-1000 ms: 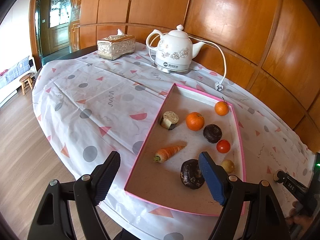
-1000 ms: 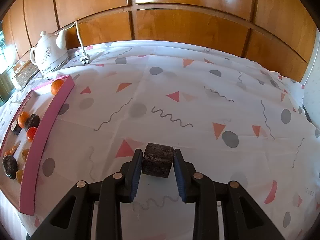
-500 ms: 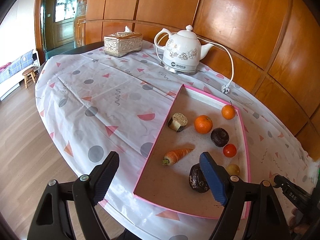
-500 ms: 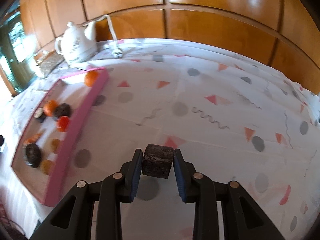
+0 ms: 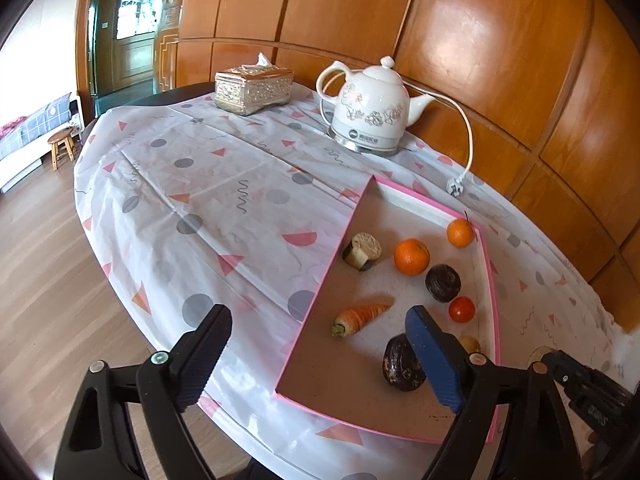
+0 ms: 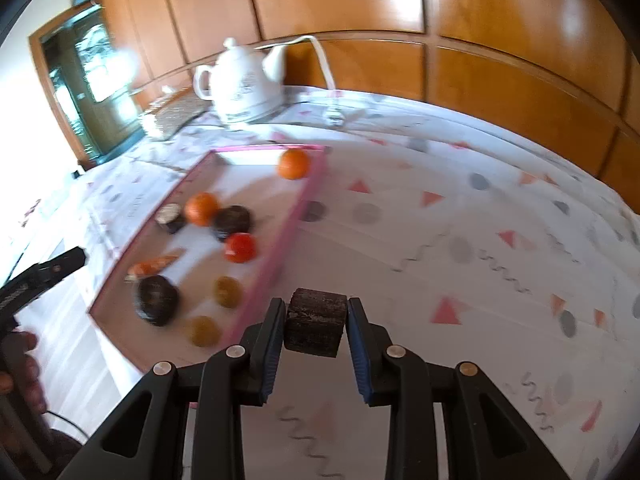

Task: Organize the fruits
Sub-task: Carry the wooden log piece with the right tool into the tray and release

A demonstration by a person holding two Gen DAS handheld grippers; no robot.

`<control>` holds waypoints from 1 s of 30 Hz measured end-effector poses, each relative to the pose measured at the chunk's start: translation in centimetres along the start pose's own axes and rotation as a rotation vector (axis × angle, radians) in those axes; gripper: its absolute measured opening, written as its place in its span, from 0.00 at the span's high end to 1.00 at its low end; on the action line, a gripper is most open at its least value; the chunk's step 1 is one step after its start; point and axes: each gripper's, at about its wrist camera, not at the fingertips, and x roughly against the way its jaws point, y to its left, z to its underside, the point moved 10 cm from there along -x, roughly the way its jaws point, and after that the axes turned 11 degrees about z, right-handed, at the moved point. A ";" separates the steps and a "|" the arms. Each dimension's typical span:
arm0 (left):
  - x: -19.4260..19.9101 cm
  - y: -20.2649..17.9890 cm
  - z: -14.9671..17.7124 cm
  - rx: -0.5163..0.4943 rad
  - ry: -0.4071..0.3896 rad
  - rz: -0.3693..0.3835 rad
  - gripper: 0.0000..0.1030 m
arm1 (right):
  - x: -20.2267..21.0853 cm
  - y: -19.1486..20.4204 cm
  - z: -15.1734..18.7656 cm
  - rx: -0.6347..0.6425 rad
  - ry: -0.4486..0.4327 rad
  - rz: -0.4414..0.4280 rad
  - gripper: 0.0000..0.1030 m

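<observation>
Most produce already lies in the pink tray (image 5: 486, 264): two oranges, a tomato, a carrot (image 5: 360, 316) and dark pieces. What looks left is the dark chunk (image 6: 316, 322), pinched in the right gripper (image 6: 316, 326) above the cloth just beside the tray's edge. The left gripper (image 5: 320, 356) hangs spread, empty. Since a second ago the right one has swung toward the tray

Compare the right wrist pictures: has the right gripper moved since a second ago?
Yes. The right gripper, holding the dark chunk, swung left toward the pink tray.
</observation>
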 end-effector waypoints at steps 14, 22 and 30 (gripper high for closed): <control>0.4 2.7 -0.6 0.053 -0.024 -0.039 0.08 | -0.1 7.7 -3.7 0.099 -0.006 -0.149 0.70; -0.2 3.3 -0.1 0.061 -0.006 -0.050 0.07 | -4.1 10.8 -4.3 0.141 0.046 -0.131 0.69; -0.8 3.6 0.3 0.061 0.012 -0.058 0.07 | -4.9 10.5 -4.8 0.128 0.028 -0.104 0.63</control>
